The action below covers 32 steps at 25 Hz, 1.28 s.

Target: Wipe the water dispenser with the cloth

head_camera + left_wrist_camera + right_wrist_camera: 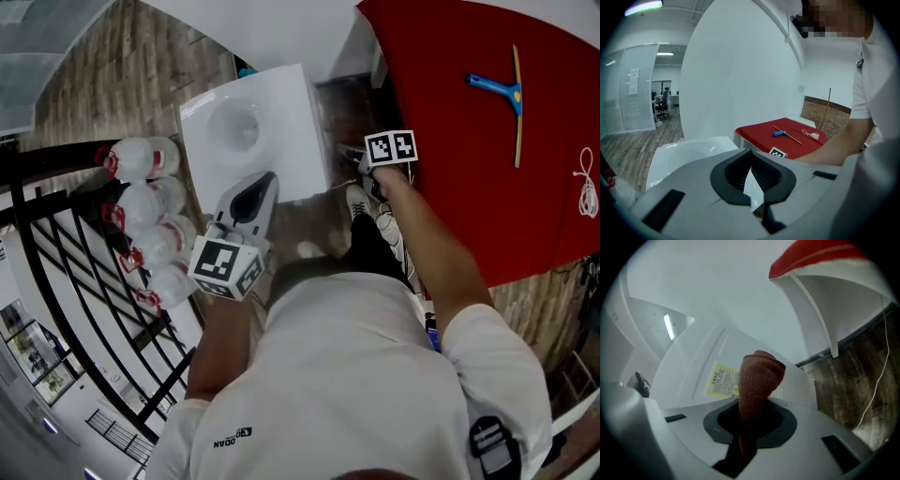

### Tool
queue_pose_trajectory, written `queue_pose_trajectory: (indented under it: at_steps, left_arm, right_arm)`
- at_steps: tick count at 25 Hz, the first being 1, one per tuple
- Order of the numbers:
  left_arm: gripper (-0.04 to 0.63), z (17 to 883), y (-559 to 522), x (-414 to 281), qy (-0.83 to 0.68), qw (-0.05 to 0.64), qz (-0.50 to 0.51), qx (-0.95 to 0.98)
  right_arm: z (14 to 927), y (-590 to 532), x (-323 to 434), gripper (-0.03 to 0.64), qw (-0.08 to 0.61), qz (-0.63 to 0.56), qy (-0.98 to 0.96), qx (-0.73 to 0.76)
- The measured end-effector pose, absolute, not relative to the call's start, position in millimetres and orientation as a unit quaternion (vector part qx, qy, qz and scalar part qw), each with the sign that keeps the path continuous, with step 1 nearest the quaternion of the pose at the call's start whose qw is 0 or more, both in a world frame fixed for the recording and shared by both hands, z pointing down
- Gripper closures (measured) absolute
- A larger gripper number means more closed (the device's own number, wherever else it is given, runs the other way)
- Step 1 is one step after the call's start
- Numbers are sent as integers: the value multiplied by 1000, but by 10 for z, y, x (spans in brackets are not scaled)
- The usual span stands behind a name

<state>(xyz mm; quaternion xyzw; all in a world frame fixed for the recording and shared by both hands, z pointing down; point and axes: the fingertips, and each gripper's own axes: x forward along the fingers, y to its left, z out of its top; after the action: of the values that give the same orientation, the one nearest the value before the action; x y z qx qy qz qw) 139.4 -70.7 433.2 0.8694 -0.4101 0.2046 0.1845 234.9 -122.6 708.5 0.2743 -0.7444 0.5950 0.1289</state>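
While our right gripper (750,423) clamps the rust-brown knitted cloth (759,376) beside the white boxy water dispenser (281,112), we risk it slipping loose under wiping pressure; our left gripper (258,192) hangs closed, empty.

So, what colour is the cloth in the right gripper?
Reddish brown cloth; the right gripper view shows it best.

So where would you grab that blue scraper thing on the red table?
The scraper lies flat on the red table, so come straight down from above. Grip its blue handle, the short thick part, with the jaws across its narrow width; the long bar looks too thin.
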Motion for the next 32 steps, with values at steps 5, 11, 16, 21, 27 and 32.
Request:
queue_pose_trajectory:
  at_steps: [5,11,16,21,27,32]
  left_arm:
    - [603,4445,-739,1415,-414,200,205,864]
    - [603,4494,-783,1357,-432,213,207,851]
    - [603,4535,-795,1331,-434,217,215,848]
    - [603,4540,-804,1327,-433,219,221,846]
    - [603,4541,-850,1272,-438,221,228,841]
    - [603,4561,-886,1278,-440,220,229,840]
  right_arm:
    - [7703,-1207,2374,563,162,616,-719,278]
    - [8306,-1123,2340,563,192,625,-701,283]
    - [8600,-1181,2263,563,223,618,-699,284]
    - [8823,-1223,2241,563,253,616,-690,284]
    - [8978,-1240,2250,563,288,611,-682,280]
    - [9036,-1285,2260,563,291,612,-678,286]
